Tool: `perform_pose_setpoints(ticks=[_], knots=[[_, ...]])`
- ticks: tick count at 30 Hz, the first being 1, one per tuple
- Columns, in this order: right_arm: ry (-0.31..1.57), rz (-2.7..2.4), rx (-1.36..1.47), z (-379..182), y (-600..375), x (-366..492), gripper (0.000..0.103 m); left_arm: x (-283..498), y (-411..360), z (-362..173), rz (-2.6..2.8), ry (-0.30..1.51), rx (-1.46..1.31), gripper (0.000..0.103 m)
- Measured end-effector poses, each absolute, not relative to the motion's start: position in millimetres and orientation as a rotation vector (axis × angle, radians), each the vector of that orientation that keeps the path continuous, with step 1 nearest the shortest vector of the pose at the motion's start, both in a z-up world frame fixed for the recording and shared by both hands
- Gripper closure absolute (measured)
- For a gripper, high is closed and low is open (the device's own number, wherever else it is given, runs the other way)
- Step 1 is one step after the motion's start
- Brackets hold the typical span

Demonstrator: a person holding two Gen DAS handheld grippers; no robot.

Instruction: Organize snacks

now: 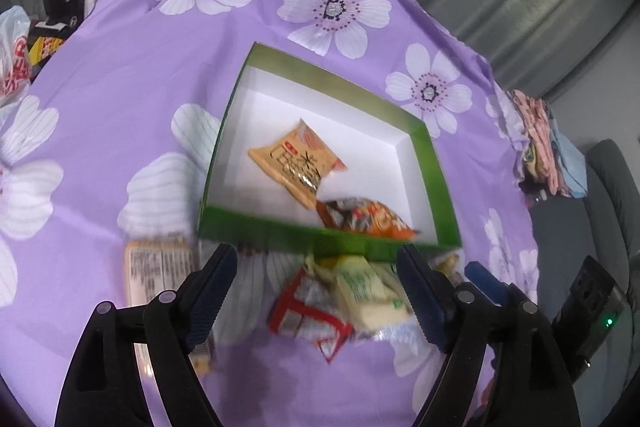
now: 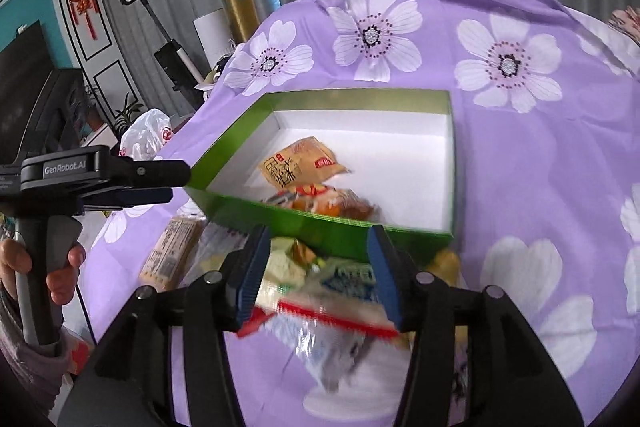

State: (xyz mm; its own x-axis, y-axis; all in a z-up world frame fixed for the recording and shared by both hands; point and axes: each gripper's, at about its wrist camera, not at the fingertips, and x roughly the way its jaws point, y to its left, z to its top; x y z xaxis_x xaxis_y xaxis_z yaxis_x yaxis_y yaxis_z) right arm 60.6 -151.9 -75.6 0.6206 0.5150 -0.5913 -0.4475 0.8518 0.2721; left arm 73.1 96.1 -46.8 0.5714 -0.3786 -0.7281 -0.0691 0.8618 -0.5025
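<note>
Hovering spread-fingered: left gripper [image 1: 316, 279] empty, right gripper [image 2: 316, 267] straddling red-edged clear packet [image 2: 320, 319] beside green cardboard box's [image 2: 320, 223] near edge, ready for loading.

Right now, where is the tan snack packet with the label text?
In the left wrist view, the tan snack packet lies flat on the purple cloth, outside the green box's near-left corner, left of the left tongs.
</note>
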Motion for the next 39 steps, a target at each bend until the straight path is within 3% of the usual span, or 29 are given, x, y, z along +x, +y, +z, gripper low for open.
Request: perform_pose_setpoints(ticks=[5,7,15,26,39], knots=[[0.708,0.527,0.092,-74.9,-164.6,38.7,0.051,50.4,90.4,-40.7,-0.221,0.937,-0.553,0.014],[0.711,0.516,0.093,-75.4,-171.6,32.1,0.051,42.7,88.2,-38.2,-0.227,0.927,-0.573,0.005],[0.725,0.505,0.110,-80.7,-192.6,11.3,0.047,15.7,77.2,-44.8,-0.298,0.875,-0.557,0.004],[0.784,0.579,0.063,-105.4,-177.1,-3.3,0.048,15.2,37.0,-73.2,-0.340,1.004,-0.452,0.004],[0.819,0.597,0.067,-132.4,-173.7,7.2,0.048,31.1,-2.1,-89.4,-0.403,0.992,-0.309,0.004]])
